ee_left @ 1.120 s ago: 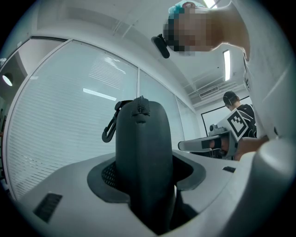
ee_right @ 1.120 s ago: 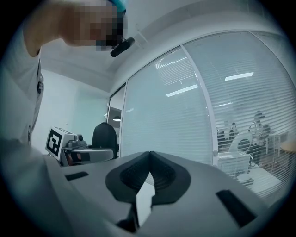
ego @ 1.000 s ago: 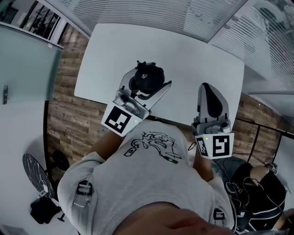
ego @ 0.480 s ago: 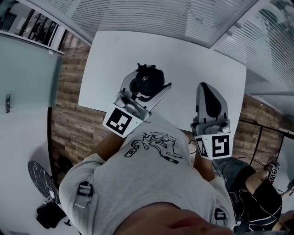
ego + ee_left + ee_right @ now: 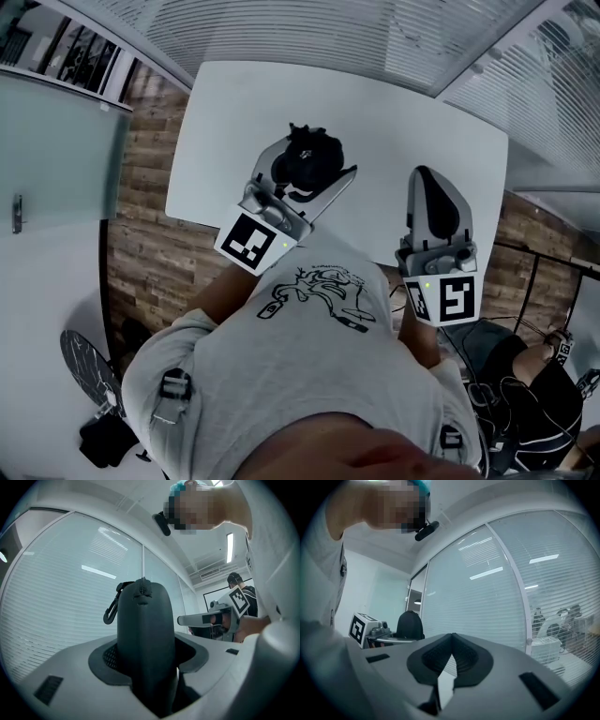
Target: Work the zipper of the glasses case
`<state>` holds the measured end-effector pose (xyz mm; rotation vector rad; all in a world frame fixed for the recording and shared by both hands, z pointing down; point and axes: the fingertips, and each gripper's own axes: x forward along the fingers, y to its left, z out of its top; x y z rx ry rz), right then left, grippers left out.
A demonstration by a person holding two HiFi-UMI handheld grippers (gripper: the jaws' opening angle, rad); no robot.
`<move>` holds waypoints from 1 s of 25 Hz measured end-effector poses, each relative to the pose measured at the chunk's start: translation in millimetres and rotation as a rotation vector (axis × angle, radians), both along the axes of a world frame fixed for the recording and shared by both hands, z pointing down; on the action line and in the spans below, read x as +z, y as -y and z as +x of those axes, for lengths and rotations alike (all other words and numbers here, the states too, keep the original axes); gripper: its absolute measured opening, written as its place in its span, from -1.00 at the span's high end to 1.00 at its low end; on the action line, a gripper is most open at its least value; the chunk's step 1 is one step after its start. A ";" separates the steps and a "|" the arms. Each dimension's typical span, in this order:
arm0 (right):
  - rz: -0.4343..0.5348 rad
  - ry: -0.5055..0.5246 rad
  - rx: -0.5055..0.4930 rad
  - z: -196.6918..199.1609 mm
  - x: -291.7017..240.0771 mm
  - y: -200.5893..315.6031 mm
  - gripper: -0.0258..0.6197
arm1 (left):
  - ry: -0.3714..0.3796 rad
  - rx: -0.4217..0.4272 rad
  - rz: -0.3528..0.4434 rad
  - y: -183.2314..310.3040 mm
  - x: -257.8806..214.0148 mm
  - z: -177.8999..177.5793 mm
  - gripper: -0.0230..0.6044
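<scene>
Between the jaws of the left gripper (image 5: pixel 147 651) sits the glasses case (image 5: pixel 143 620), dark and smooth, and the two pads press on its flanks and hold it firmly. A narrow edge of the case faces the camera of that gripper. As far as I can judge, its long axis stands about upright across the level jaws, and its rounded end points up. A small stitched ridge on that upper end looks like the end of the zipper (image 5: pixel 142 590), and a carabiner clip (image 5: pixel 111 609) hangs just beside it, on the left of the case. I cannot make out the puller in any view.

Well to the right of the case is the right gripper (image 5: pixel 451 660). Its jaws are closed together at the tips and nothing is between them. It does not touch the case. Below the case is the white table (image 5: pixel 412 122); the case is carried in the air above it, not laid down.

I judge the step to be the start of the work: one gripper holds the case and the zipper is not yet taken. The next move calls for the right jaws to part, come to the upper end of the case, find the puller and pinch it. They must then draw it along the seam while the left grip does not yield. A small puller is easy to miss.
</scene>
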<state>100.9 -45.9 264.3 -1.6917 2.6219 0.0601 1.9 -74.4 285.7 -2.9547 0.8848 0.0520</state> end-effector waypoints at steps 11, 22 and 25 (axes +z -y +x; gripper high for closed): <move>0.036 -0.088 -0.115 -31.5 -7.0 -2.2 0.86 | 0.070 0.017 -0.020 2.1 23.2 6.2 0.13; -0.057 0.181 -0.285 -64.7 -0.6 4.2 0.68 | 0.102 0.017 -0.020 9.8 47.3 17.0 0.13; -0.108 0.299 -0.302 -70.5 6.9 11.5 0.62 | 0.111 0.012 -0.008 13.2 51.2 22.3 0.13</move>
